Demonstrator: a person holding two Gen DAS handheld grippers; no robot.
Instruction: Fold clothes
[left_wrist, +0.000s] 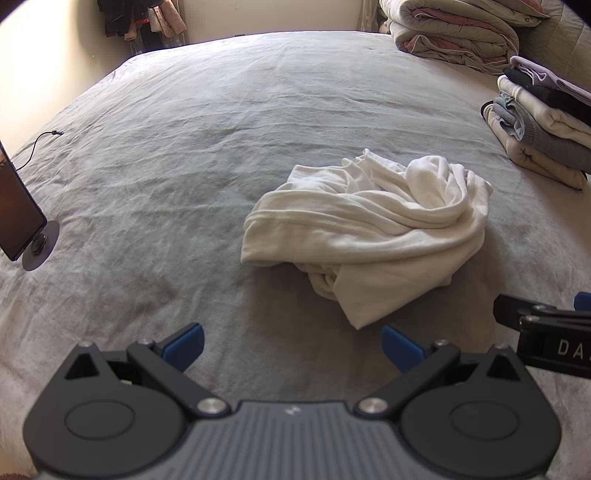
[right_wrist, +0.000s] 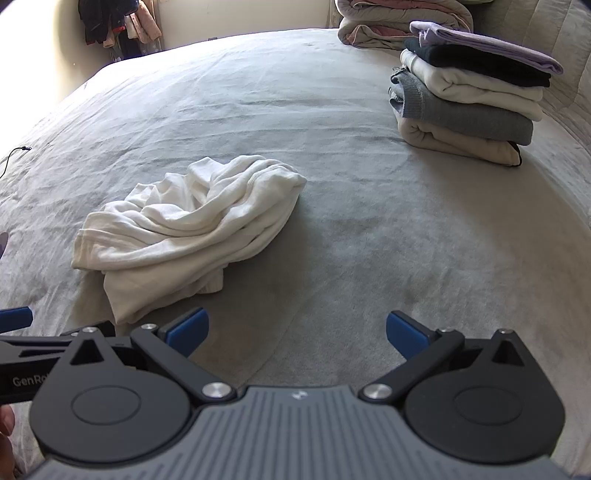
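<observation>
Both hand-held grippers, left (left_wrist: 291, 345) and right (right_wrist: 297, 332), gape wide, empty, near the bed's (left_wrist: 166, 166) front edge; crumpled shirt (left_wrist: 369, 225) mid-bed.

White garment (left_wrist: 369, 229) in a crumpled heap mid-bed, well apart from the folded stack (right_wrist: 469, 96).

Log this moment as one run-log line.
left gripper open, empty | right gripper open, empty | white garment crumpled on bed | folded stack far right

A home bedroom: grey-sheeted bed (left_wrist: 221, 147), folded quilts (left_wrist: 454, 33), hanging clothes (left_wrist: 140, 18).
</observation>
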